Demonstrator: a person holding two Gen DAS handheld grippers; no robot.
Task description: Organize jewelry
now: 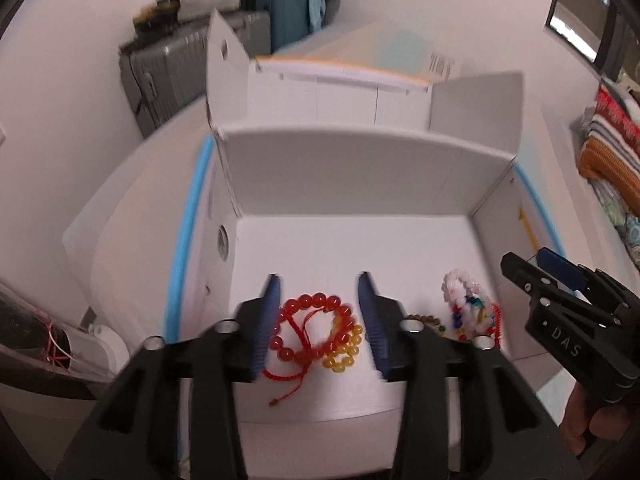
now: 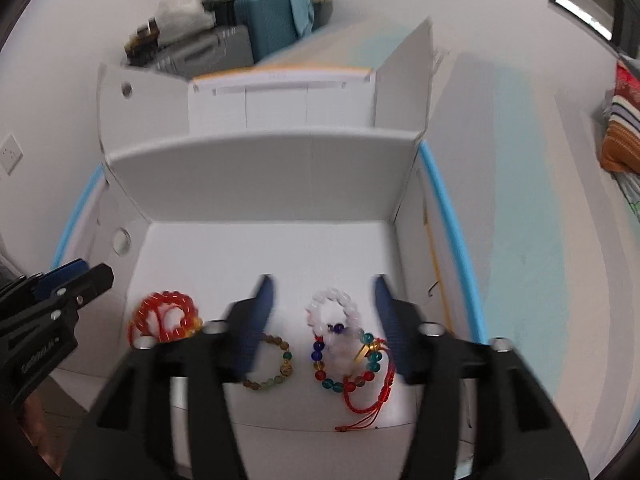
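Note:
Several bead bracelets lie on the floor of an open white box (image 1: 352,168). In the left wrist view my left gripper (image 1: 320,292) is open above a red bead bracelet (image 1: 316,328) tangled with a yellow bead one (image 1: 344,356). In the right wrist view my right gripper (image 2: 324,296) is open above a white bead bracelet (image 2: 334,312), a multicoloured bead bracelet (image 2: 344,368) and a red cord bracelet (image 2: 360,408). A brown-green bead bracelet (image 2: 276,364) lies by its left finger. The red bracelet (image 2: 166,316) shows at left there. Each gripper sees the other: the right (image 1: 528,268), the left (image 2: 80,276).
The box (image 2: 264,172) has upright flaps and a blue-edged rim. Behind it stands a white and orange container (image 1: 344,72). Suitcases (image 1: 176,68) stand at the back left by the wall. Striped fabric (image 1: 612,140) lies at the right.

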